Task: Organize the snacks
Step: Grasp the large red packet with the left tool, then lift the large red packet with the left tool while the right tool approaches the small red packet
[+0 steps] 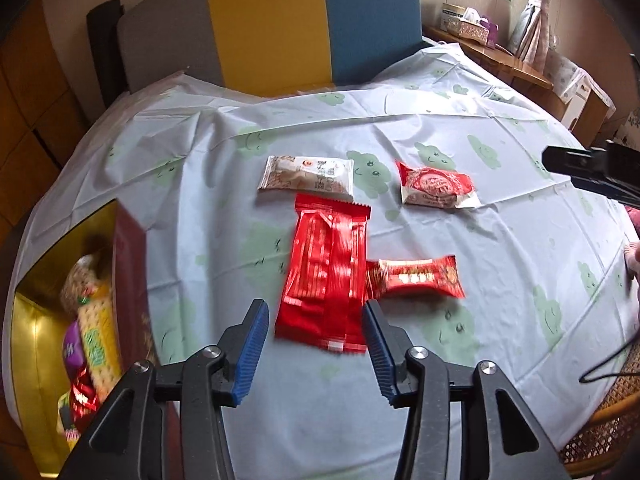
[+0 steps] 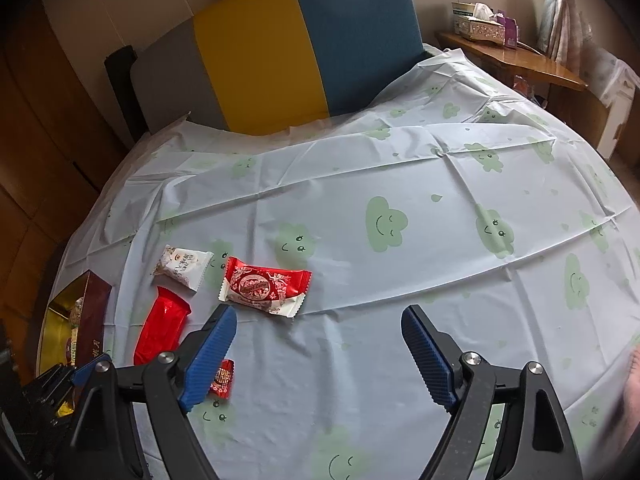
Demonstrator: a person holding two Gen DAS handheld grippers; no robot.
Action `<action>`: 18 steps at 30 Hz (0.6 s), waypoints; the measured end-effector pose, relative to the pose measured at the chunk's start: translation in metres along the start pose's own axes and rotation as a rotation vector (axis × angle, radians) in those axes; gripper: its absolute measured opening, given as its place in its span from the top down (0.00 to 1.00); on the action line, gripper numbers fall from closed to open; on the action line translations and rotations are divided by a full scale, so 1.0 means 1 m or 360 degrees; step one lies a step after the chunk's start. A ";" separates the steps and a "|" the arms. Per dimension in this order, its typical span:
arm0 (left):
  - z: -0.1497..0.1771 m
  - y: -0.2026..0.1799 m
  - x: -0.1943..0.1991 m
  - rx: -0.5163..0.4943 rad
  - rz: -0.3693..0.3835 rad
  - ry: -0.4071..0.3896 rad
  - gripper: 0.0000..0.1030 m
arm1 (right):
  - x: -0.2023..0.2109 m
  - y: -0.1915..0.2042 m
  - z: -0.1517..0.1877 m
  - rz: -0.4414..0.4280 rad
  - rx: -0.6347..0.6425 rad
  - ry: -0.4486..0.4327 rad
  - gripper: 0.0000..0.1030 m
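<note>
Several wrapped snacks lie on the cloud-print tablecloth (image 1: pixel 440 420). A long red packet (image 1: pixel 326 272) lies just ahead of my open, empty left gripper (image 1: pixel 314 314). A small red snack (image 1: pixel 416 278) sits to its right. A white packet (image 1: pixel 306 178) and a red-and-white packet (image 1: pixel 438 186) lie farther back. My right gripper (image 2: pixel 318 320) is open and empty, hovering right of the snacks: the red-and-white packet (image 2: pixel 266 286), the white packet (image 2: pixel 184 266), the long red packet (image 2: pixel 162 326), and the small red snack (image 2: pixel 223 378) partly hidden behind its left finger.
A dark red box with a gold interior (image 1: pixel 128 264) stands at the table's left edge with several snacks inside; it also shows in the right wrist view (image 2: pixel 94 320). A grey, yellow and blue chair back (image 1: pixel 272 24) stands behind the table. A wooden side table (image 2: pixel 516 60) with a tissue box is far right.
</note>
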State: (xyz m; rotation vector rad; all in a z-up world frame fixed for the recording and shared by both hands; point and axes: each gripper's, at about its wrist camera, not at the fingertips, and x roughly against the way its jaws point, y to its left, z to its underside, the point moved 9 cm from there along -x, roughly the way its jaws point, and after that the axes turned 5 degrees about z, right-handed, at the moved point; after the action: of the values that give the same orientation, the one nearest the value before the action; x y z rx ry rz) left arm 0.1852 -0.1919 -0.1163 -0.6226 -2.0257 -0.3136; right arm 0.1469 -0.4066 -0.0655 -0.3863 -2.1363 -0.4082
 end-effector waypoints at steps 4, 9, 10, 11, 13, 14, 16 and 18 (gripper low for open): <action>-0.018 -0.002 -0.019 0.0000 0.0021 0.0039 0.46 | -0.001 0.001 0.000 -0.0009 -0.0002 0.0007 0.17; -0.028 -0.007 -0.046 0.0013 0.0057 0.0121 0.39 | -0.002 0.002 0.001 -0.0022 -0.0005 0.0017 0.17; -0.028 -0.008 -0.050 -0.0005 0.0040 0.0127 0.38 | -0.002 0.003 0.001 -0.0022 -0.0004 0.0016 0.17; -0.029 -0.007 -0.054 -0.0020 0.0021 0.0125 0.35 | -0.002 0.003 0.001 -0.0022 -0.0002 0.0015 0.17; -0.032 -0.003 -0.062 0.0010 0.0029 0.0126 0.36 | -0.002 0.004 0.001 -0.0021 0.0005 0.0017 0.17; -0.028 0.001 -0.069 0.0041 0.0028 0.0185 0.38 | -0.003 0.004 0.001 -0.0018 0.0005 0.0018 0.17; -0.027 0.004 -0.068 0.0049 0.0028 0.0132 0.45 | -0.003 0.004 0.002 -0.0015 0.0006 0.0019 0.17; -0.025 0.005 -0.065 0.0004 0.0000 0.0095 0.58 | -0.004 0.004 0.001 -0.0011 0.0009 0.0015 0.17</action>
State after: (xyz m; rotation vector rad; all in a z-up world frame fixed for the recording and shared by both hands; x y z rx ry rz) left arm 0.2327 -0.2186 -0.1599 -0.6048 -1.9689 -0.3261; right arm 0.1496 -0.4032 -0.0685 -0.3733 -2.1294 -0.4075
